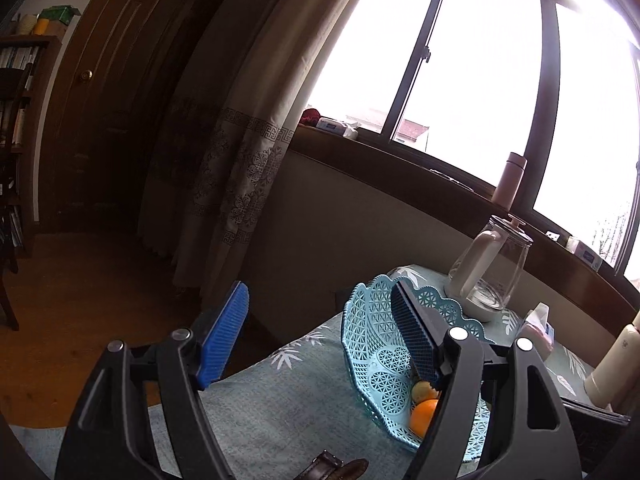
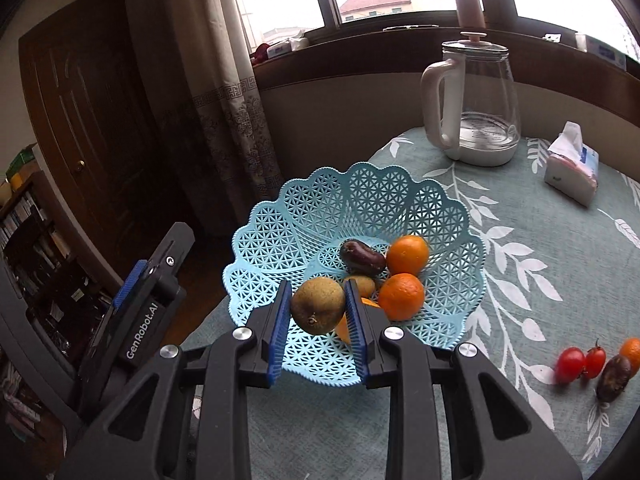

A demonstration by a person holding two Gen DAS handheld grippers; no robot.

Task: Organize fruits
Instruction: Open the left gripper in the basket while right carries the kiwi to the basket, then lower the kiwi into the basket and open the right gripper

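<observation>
Two grippers are up over the table (image 2: 520, 248). In the right wrist view, the right gripper (image 2: 318, 322) has its blue pads (image 2: 279, 320) pinching a brownish-green kiwi (image 2: 317, 305), one pad on each side, held above the near rim of the basket (image 2: 280, 224). Just beyond the jaws, inside the basket, lie two oranges (image 2: 401, 296), a dark purple fruit (image 2: 361, 257) touching the farther orange, and a smaller kiwi tucked behind the right pad; an orange slice shows under that pad. Well off to the right of the jaws, on the cloth, sit two cherry tomatoes (image 2: 570, 364), another dark fruit (image 2: 613, 376) and part of an orange at the frame edge. Farther ahead stand a glass kettle (image 2: 474, 104) and a tissue pack (image 2: 572, 168). The left gripper (image 1: 320, 340) hangs with its jaws spread wide and nothing between them; its left pad juts out past the table edge over the floor, while its right pad crosses in front of the basket's bowl, though I cannot tell whether it touches. Below that pad one orange and a yellowish fruit peek out.
</observation>
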